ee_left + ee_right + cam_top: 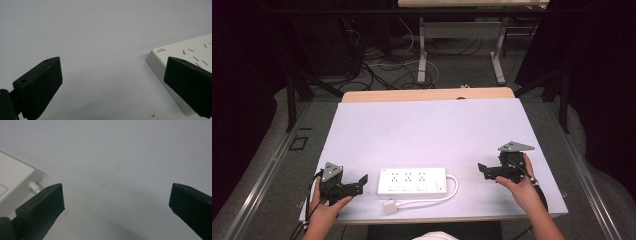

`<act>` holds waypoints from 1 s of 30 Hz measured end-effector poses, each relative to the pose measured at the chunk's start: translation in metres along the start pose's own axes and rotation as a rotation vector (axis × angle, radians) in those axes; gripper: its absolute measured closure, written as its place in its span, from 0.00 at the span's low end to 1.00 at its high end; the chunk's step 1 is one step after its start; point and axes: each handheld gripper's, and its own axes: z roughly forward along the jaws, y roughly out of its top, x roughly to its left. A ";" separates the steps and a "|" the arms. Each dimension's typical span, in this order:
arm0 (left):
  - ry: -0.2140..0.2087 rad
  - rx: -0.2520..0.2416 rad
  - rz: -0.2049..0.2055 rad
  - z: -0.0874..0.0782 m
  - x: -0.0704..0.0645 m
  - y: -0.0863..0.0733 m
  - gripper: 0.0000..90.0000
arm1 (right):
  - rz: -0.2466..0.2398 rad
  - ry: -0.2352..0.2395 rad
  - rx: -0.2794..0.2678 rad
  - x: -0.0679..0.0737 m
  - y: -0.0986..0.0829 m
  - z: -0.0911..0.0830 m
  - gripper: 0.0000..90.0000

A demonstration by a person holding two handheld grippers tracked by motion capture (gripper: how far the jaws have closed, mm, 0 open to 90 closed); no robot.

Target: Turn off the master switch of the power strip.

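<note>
A white power strip [412,181] with three socket groups lies near the front edge of the white table [422,125]. Its white cable [451,192] loops from the right end back to a white plug [389,206] in front. My left gripper [361,183] rests just left of the strip, open and empty; the left gripper view has the strip's end [160,58] beside the right jaw. My right gripper [484,171] sits to the right of the strip, open and empty. In the right gripper view, the strip's corner [15,180] and cable stub [33,186] lie at the left.
A wooden table edge [427,94] runs behind the white surface. Beyond it are desk legs [422,50] and tangled cables [377,65] on the floor. Dark curtains close off both sides.
</note>
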 end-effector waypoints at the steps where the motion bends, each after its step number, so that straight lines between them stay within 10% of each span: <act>1: 0.000 0.000 -0.001 0.000 0.000 0.000 0.02 | -0.006 -0.001 -0.004 -0.002 -0.001 0.000 0.00; 30: 0.002 -0.004 -0.007 -0.001 0.001 0.000 0.02 | 0.036 -0.114 -0.050 -0.035 -0.035 -0.014 0.00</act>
